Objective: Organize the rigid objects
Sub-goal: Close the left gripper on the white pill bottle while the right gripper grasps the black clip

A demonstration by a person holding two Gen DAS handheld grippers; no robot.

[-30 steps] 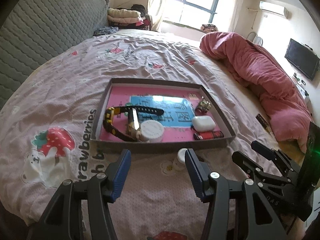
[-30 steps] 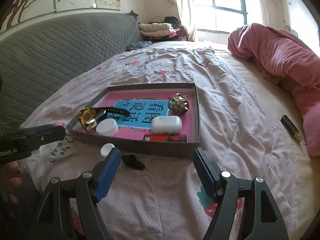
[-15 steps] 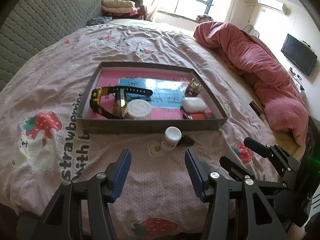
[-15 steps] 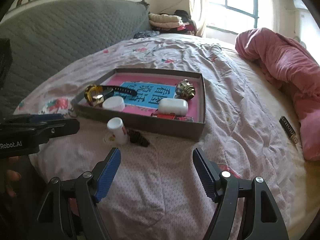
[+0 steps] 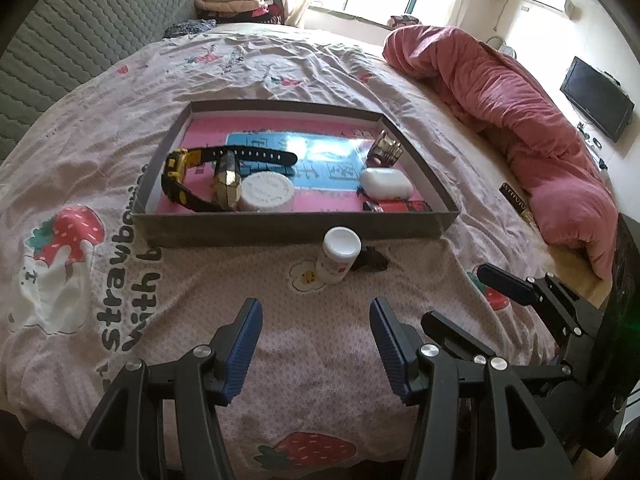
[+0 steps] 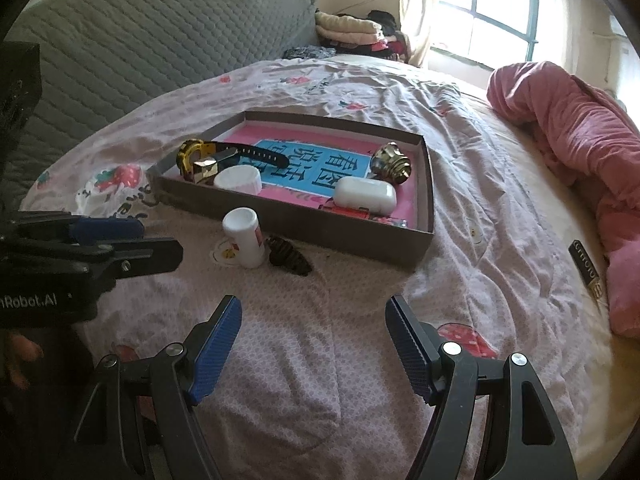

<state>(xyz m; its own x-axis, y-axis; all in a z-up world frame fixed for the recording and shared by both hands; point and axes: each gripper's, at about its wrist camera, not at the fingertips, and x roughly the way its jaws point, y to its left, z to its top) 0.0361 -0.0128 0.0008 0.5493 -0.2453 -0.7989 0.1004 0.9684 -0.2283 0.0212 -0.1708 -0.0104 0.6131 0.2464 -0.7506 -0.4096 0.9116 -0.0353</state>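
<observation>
A grey tray with a pink and blue floor lies on the bed. It holds a yellow-black watch, a gold block, a white round lid, a white earbud case, a gold ornament and a red lighter. A white bottle stands outside the tray's near wall beside a small dark object. My left gripper is open and empty, short of the bottle. My right gripper is open and empty.
A pink quilt is heaped on the bed's right side. A dark slim box lies beside it. A grey padded headboard stands behind. A TV hangs on the right wall.
Both grippers have pulled back from the tray towards the bed's near edge. The bottle and dark object now show in full ahead of the fingers. Both stay open.
</observation>
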